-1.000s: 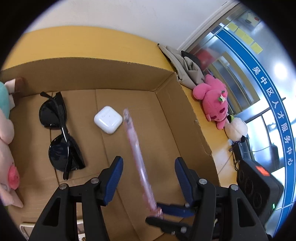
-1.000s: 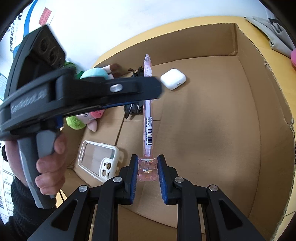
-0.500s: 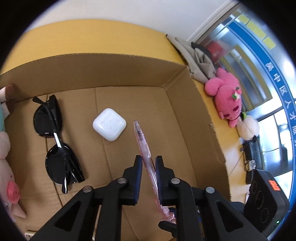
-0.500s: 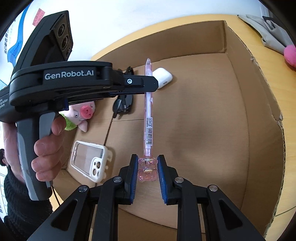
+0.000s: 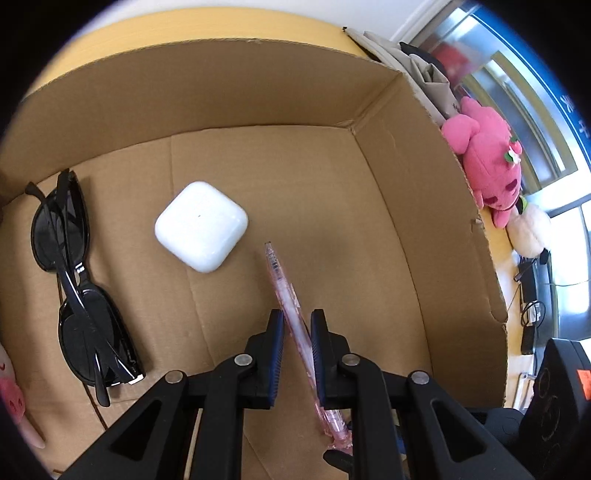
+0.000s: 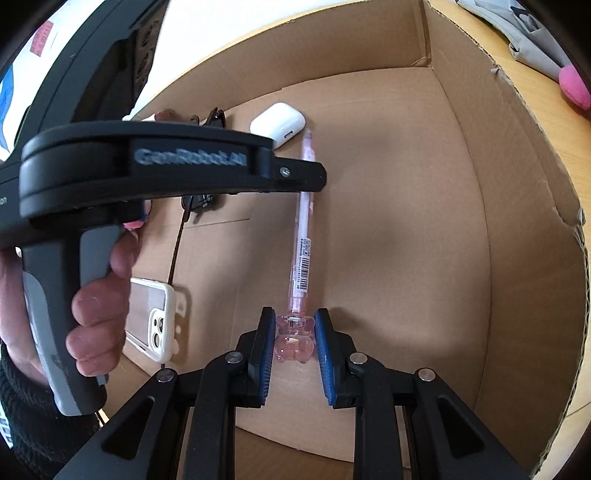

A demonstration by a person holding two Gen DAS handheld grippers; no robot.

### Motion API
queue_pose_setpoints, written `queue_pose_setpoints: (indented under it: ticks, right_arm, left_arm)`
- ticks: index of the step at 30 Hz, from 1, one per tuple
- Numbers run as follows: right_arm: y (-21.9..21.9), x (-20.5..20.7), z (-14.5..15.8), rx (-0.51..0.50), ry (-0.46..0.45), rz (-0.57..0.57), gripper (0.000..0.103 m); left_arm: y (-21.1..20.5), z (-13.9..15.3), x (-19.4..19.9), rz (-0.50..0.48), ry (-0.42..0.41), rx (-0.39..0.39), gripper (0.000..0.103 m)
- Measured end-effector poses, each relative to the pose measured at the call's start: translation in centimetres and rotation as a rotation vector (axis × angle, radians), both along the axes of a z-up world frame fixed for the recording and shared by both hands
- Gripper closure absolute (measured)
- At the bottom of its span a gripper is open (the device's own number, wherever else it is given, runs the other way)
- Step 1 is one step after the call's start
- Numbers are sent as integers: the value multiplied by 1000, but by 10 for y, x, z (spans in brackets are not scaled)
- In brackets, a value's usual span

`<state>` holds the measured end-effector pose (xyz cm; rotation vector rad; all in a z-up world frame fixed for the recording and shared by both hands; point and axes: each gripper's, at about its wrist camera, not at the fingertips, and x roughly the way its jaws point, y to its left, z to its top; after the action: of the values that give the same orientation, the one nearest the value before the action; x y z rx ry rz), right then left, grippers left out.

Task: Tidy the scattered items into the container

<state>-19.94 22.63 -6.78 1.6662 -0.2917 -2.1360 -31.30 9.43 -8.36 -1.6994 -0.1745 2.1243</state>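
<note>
Where yellow tabletop [image 5: 229,27] ends, white wall [image 6: 229,29], window [image 5: 524,110]

Office-like room: glass partition [image 5: 517,74] with blue lettered band [image 5: 569,107].

Left gripper [image 5: 297,325] newly around pen [image 5: 286,295]

Translucent pink pen [image 5: 286,295], white earbud case [image 5: 200,226], black sunglasses [image 5: 74,284], brown box [image 5: 236,92].
</note>
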Motion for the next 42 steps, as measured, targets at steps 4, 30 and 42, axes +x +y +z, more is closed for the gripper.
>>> queue_pose_setpoints:
  ticks: [4, 30, 42]
  right_arm:
    - [-5, 1, 3, 33, 2, 2, 79]
    - [12, 91, 78, 90, 319, -68, 4]
    - [-21, 181, 86, 181, 500, -44, 0]
  left_arm:
    - [4, 1, 1, -4, 7, -18, 89]
    - [-43, 124, 129, 218, 546, -252, 39]
    - [-80, 119, 292, 376, 623, -353, 23]
